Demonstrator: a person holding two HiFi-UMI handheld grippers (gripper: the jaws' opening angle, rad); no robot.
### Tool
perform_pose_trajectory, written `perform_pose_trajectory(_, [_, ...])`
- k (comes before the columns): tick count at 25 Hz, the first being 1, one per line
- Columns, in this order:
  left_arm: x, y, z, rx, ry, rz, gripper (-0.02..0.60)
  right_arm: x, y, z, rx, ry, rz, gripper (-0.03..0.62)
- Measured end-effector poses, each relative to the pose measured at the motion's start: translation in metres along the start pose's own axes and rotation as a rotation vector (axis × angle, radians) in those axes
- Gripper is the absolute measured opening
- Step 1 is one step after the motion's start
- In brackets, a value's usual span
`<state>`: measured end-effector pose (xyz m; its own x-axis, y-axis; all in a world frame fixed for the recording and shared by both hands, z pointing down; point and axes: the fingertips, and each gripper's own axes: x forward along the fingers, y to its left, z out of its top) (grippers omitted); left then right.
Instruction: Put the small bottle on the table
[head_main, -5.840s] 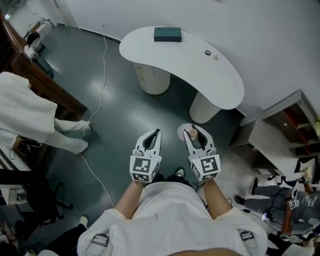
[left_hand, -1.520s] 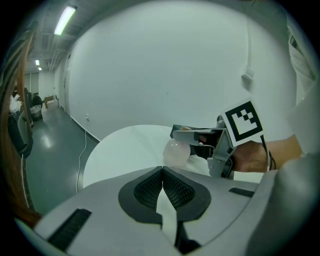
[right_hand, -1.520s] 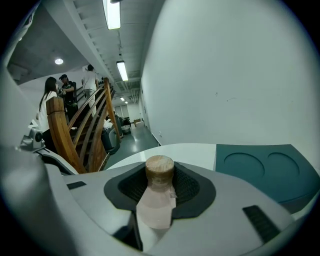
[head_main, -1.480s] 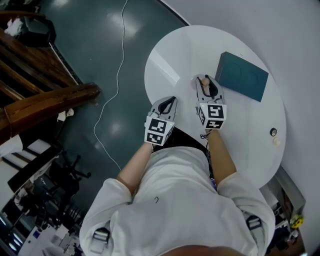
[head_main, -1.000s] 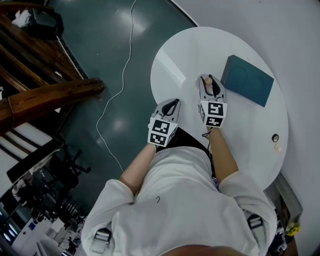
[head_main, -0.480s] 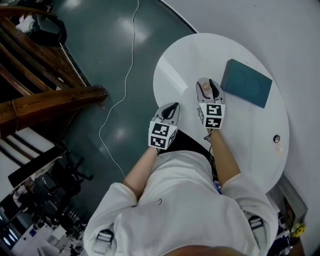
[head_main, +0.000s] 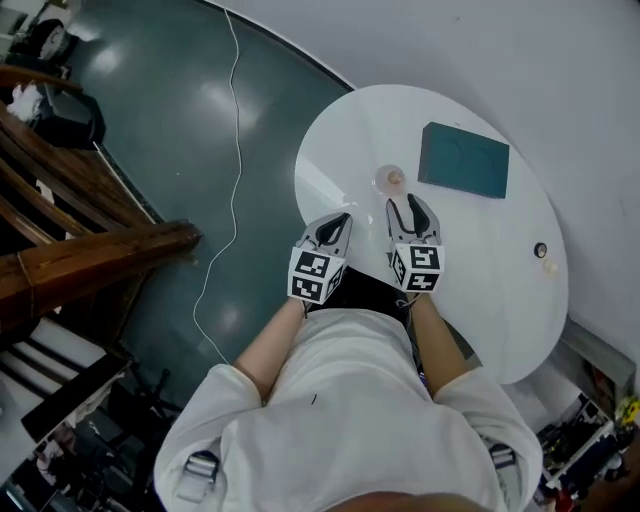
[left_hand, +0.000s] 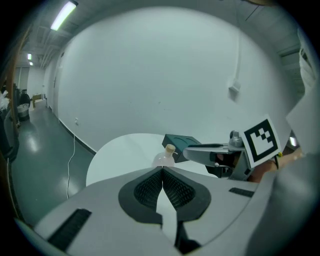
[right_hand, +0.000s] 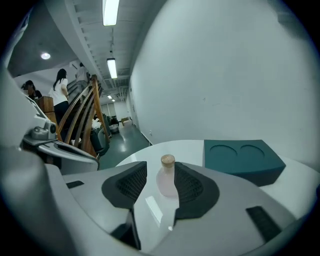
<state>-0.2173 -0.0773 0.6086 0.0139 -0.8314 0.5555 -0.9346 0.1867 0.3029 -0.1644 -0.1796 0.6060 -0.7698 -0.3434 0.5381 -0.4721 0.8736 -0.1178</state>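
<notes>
The small clear bottle (head_main: 389, 178) with a tan stopper stands upright on the round white table (head_main: 350, 130). My right gripper (head_main: 411, 203) is open just short of it and slightly to its right, not touching. In the right gripper view the bottle (right_hand: 167, 179) shows through the gap between the spread pads (right_hand: 131, 184), beyond their tips. My left gripper (head_main: 336, 220) hangs shut and empty at the table's near edge. The left gripper view shows its pads (left_hand: 150, 187) pressed together, with the bottle (left_hand: 165, 156) and the right gripper (left_hand: 220, 152) beyond.
A teal box (head_main: 463, 160) with two round recesses lies on the table to the right of the bottle. Two small objects (head_main: 541, 250) sit near the table's right edge. A wooden stair railing (head_main: 90, 255) and a floor cable (head_main: 235, 190) are to the left. People (right_hand: 60, 90) stand far off.
The right gripper has opened, let go of the bottle and drawn back toward me. The bottle now stands alone on the table. The left gripper stays shut.
</notes>
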Motion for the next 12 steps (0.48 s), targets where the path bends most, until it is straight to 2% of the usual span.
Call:
perform_pose_trajectory(3, [-0.002, -0.007, -0.001, 0.023, 0.001, -0.059, 0.018, -0.025, 0.005, -0.020, 0.069, 0.011, -0.062, 0.109])
perform_pose_trajectory(9, [0.008, -0.045, -0.004, 0.116, 0.025, -0.219, 0.019, -0.077, -0.006, -0.054, 0.169, 0.012, -0.210, 0.058])
perform_pose_trajectory(12, [0.014, -0.064, -0.008, 0.144, 0.044, -0.268, 0.019, -0.102, -0.018, -0.067, 0.212, 0.005, -0.281, 0.029])
